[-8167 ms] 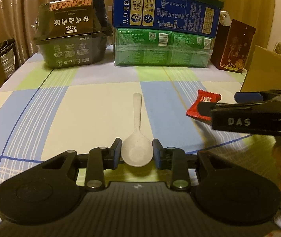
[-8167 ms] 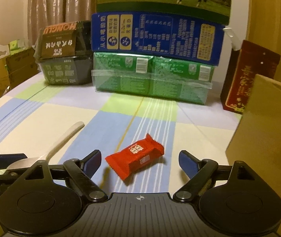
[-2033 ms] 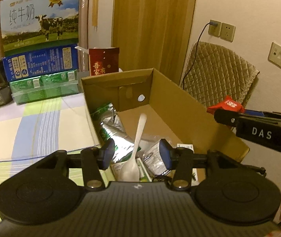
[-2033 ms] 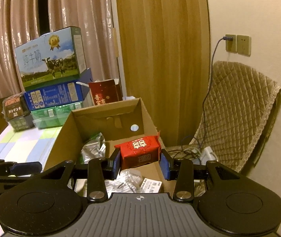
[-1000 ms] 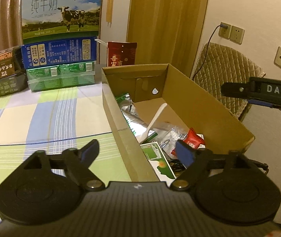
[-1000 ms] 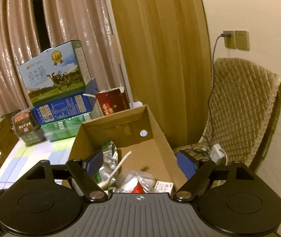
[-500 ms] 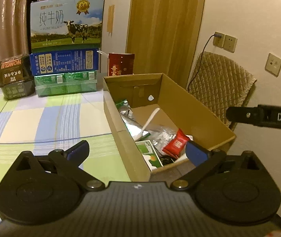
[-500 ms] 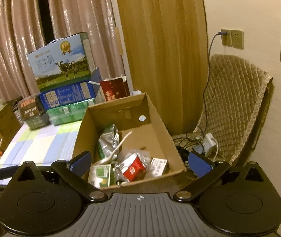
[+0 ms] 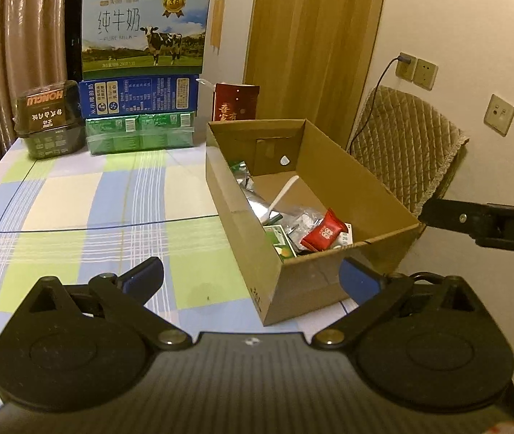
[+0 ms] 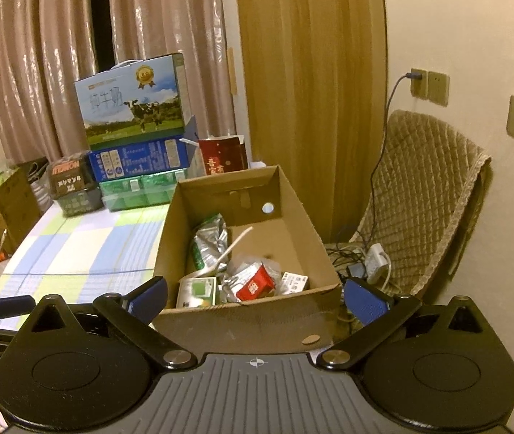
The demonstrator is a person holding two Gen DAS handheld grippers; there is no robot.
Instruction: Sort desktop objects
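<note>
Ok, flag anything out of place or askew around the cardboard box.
The brown cardboard box overhangs the table's right edge. Inside it, the white plastic spoon leans tilted on silver packets; the red snack packet lies askew.

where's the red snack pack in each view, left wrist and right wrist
Left wrist: red snack pack lies in the box's near end, right of centre in the picture, beside the white spoon.
Right wrist: red snack pack lies near the box's front wall, about centre.
Shared landmark: the cow milk carton on the stack behind.
</note>
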